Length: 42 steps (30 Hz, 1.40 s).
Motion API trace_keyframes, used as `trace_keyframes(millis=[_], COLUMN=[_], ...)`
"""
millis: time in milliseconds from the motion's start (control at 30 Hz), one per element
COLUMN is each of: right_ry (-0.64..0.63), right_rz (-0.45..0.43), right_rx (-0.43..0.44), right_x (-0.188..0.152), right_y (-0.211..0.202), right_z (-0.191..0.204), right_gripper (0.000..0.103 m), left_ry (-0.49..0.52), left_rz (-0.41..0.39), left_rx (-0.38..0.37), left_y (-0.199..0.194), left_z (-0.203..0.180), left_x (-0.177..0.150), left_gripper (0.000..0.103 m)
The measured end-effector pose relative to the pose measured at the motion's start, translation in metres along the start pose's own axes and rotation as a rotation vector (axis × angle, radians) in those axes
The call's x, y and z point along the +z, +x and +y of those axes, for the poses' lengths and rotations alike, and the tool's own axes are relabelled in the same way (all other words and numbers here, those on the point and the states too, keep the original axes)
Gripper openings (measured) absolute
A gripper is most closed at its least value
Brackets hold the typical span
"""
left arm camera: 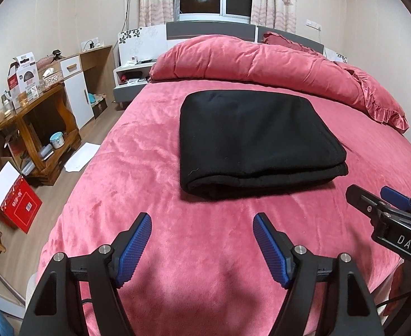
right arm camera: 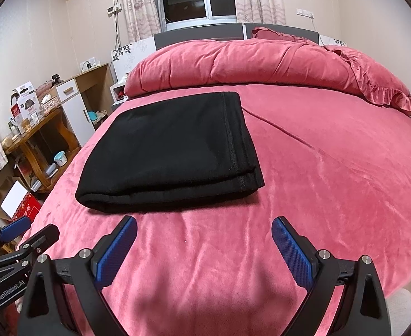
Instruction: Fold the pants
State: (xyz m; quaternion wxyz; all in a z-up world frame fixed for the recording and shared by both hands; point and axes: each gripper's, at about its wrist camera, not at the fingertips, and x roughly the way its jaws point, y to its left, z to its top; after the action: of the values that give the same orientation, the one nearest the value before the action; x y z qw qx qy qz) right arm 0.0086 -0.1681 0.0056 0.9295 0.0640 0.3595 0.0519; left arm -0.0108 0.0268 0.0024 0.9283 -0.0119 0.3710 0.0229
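The black pants [left arm camera: 257, 142] lie folded into a thick flat rectangle on the pink bed [left arm camera: 149, 184]; they also show in the right wrist view [right arm camera: 169, 151]. My left gripper [left arm camera: 202, 221] is open and empty, held over the bed just short of the pants' near edge. My right gripper [right arm camera: 204, 225] is open and empty, also just short of the near edge, to the right of the left one. The right gripper shows at the right edge of the left wrist view [left arm camera: 379, 201], and the left gripper shows at the lower left of the right wrist view [right arm camera: 29, 229].
A rolled pink duvet [left arm camera: 250, 61] and a ruffled pillow [left arm camera: 379, 103] lie at the head of the bed. Left of the bed are a wooden table [left arm camera: 34, 128] with boxes, a white cabinet [left arm camera: 76, 92], a red box [left arm camera: 18, 204] and paper [left arm camera: 82, 156] on the floor.
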Motion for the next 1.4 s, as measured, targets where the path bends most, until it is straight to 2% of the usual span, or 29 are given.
trace_keyframes(millis=[1400], right_ry=[0.031], right_rz=[0.044], right_rx=[0.012], right_x=[-0.0037], right_y=[0.0095], right_z=[-0.0068], right_gripper=[0.097], left_ry=[-0.002], left_rz=[0.028], left_rx=[-0.011], left_y=[0.0057], left_z=[0.0033], left_x=[-0.0023], left_gripper=[0.076])
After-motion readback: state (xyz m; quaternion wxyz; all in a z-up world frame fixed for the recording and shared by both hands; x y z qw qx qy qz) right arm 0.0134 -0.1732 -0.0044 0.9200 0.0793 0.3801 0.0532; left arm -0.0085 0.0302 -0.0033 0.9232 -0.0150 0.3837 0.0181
